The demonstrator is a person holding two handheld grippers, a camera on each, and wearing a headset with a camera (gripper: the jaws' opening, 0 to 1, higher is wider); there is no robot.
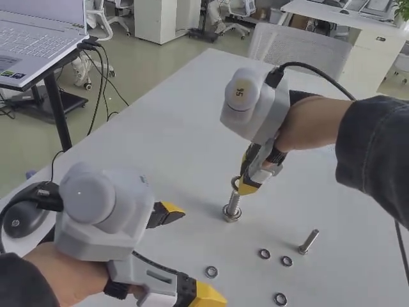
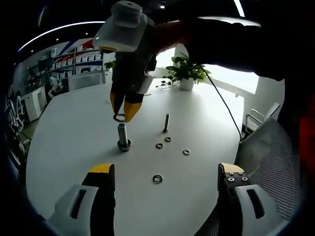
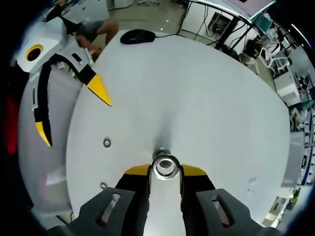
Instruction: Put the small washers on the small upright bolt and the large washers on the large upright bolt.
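My right gripper [image 1: 241, 185] is shut on a large washer [image 1: 235, 184] and holds it just over the top of the large upright bolt [image 1: 232, 206]. In the right gripper view the ring [image 3: 165, 166] sits flat between the yellow tips, centred over the bolt end. The small bolt [image 1: 308, 241] stands further right on the white table [image 1: 166, 134]. Several loose washers lie near it, one [image 1: 211, 272] closest to my left gripper [image 1: 192, 252]. That gripper hovers open near the table's front edge, with nothing between its jaws [image 2: 166, 173]. From there the large bolt [image 2: 122, 135] and the small bolt [image 2: 166, 123] both look upright.
A black mouse [image 1: 16, 220] lies at the table's left edge, with a laptop [image 1: 32, 32] on a stand beyond it. A potted plant [image 2: 186, 73] sits at the far end of the table. Office chairs and desks stand around it.
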